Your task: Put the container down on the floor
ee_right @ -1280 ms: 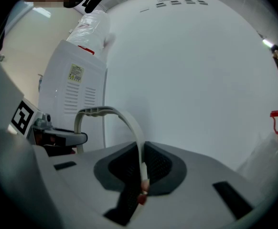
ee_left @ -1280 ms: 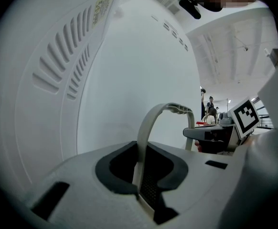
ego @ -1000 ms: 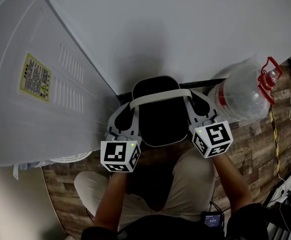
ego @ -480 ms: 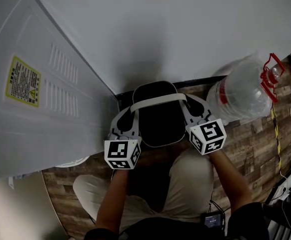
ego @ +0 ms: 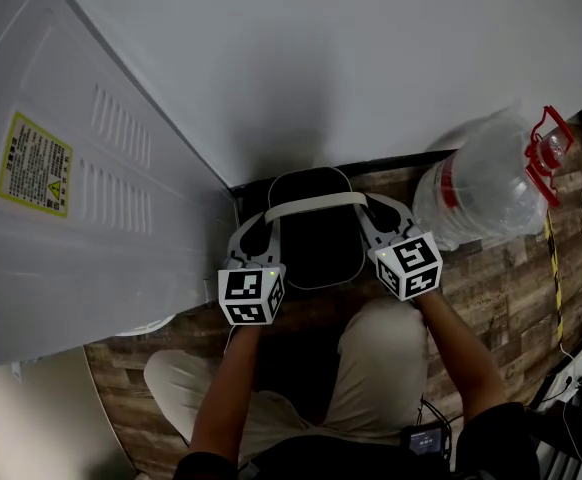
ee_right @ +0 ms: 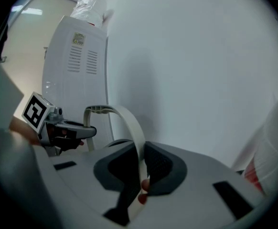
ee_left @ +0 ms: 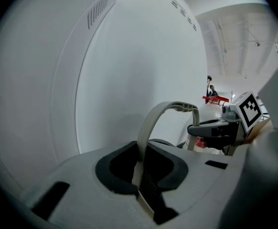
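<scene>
Left gripper (ego: 263, 230) is clamped on the left end of the white handle (ego: 316, 204), jaws drawn in narrow with the strap pinched flat between the dark pads. That shows plainly in the left gripper view. Right gripper (ego: 371, 214) mirrors it on the handle's right end, jaws just as narrow with the strap running straight down between them. So it's a two-handed hold, with the handle arching up and across from one gripper to the other.

Below that arch hangs the black container (ego: 316, 243), right in the far corner where the grey wall (ego: 371, 58) meets the big white appliance (ego: 81, 238) on the left. Its far edge sits close to the dark strip at the wall's foot. Whether its base touches the wooden floor (ego: 496, 288) I can't tell from up here.

On the appliance's side panel there's a yellow warning label (ego: 34, 165) and two rows of vent slots (ego: 121, 163). Over to the right, a large clear water bottle (ego: 481, 193) lies tilted against the wall, near the right gripper but apart from it, its red carry handle (ego: 551, 153) pointing right. Nearest us, the person's knees in light trousers (ego: 381, 368) sit just behind the container, both forearms stretched out to the marker cubes.
</scene>
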Tool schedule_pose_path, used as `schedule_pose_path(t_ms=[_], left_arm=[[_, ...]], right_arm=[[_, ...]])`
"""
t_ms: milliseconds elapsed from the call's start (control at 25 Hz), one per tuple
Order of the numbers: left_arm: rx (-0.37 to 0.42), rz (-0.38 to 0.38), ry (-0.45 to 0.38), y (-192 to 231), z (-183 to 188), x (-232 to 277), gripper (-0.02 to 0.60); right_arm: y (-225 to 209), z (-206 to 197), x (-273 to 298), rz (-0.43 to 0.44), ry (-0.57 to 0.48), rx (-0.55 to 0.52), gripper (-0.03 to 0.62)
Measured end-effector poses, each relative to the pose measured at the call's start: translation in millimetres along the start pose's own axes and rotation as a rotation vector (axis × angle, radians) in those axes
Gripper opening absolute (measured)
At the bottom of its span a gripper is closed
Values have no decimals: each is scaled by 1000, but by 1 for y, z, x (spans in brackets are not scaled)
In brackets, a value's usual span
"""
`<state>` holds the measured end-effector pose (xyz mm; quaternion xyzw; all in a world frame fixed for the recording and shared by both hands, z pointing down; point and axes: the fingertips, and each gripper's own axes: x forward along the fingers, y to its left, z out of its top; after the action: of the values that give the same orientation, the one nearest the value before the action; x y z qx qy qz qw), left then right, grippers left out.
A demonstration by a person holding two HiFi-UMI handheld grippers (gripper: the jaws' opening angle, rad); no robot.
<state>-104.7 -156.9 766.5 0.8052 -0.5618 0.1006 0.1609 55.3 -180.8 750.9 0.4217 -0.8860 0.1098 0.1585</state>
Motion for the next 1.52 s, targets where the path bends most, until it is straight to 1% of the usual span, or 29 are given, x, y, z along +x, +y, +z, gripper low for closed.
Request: schedule_pose_path(t_ms=[400, 840, 1160, 1520], left_arm=[[-24, 5, 71, 1, -37, 11, 46], [-47, 7, 130, 0, -66, 17, 46], [-52, -6, 124, 1, -68, 22, 46], [-48, -30, 111, 0, -67, 29, 48]], right_arm=[[-3, -31, 9, 17, 65, -7, 54], [-3, -61, 14, 38, 133, -3, 54], [-7, -64, 20, 27, 135, 12, 54], [-16, -68, 26, -13, 133, 28, 54]])
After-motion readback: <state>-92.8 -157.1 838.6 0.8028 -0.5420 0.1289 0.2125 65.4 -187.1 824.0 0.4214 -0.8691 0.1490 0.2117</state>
